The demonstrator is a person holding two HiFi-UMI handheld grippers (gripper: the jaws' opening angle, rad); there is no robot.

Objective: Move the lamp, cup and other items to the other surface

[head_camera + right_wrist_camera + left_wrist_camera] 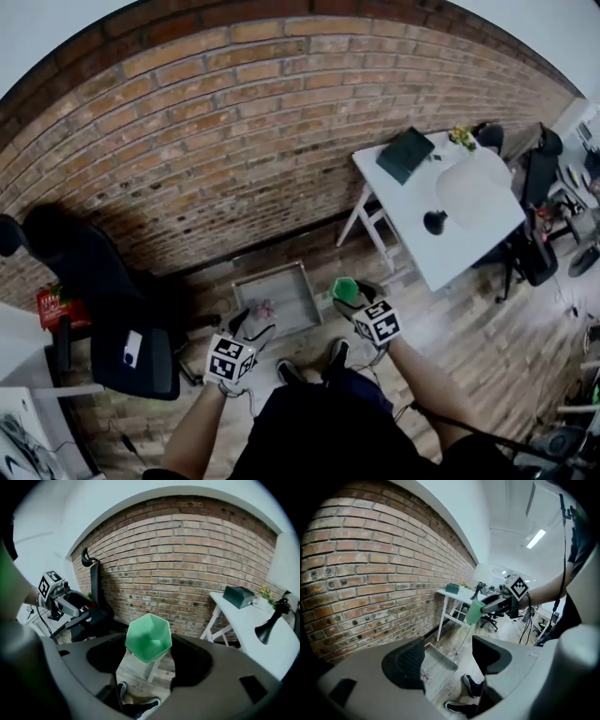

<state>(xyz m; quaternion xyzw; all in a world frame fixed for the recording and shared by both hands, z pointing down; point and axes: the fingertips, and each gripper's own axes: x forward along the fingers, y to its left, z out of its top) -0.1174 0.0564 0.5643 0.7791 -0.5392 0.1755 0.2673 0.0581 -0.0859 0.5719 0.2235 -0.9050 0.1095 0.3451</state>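
**Right gripper (pixel 148 662):** pads clamped on the sides of a mint-green, hexagonal, apparently plastic cup (pixel 149 637), one hexagonal end facing the gripper's camera. Held in the air above the wooden floor (pixel 469 347), resting on neither surface. Side pinch probably chosen to stop the cup twisting in transit.

**Left gripper (pixel 446 660):** fingers apart, nothing between them, level with the right one, presumably free for the next item.

**Below both:** low grey rectangular tray (pixel 281 281) at the foot of the red brick wall (pixel 234 141), containing a small pinkish item (pixel 265 307) too small to identify.

**To the right:** white rectangular table (pixel 459 248), bearing a black desk lamp (pixel 435 221) and a dark green box (pixel 405 155).

**Likely step:** carriage of the cup between tray and table, direction not determinable here.
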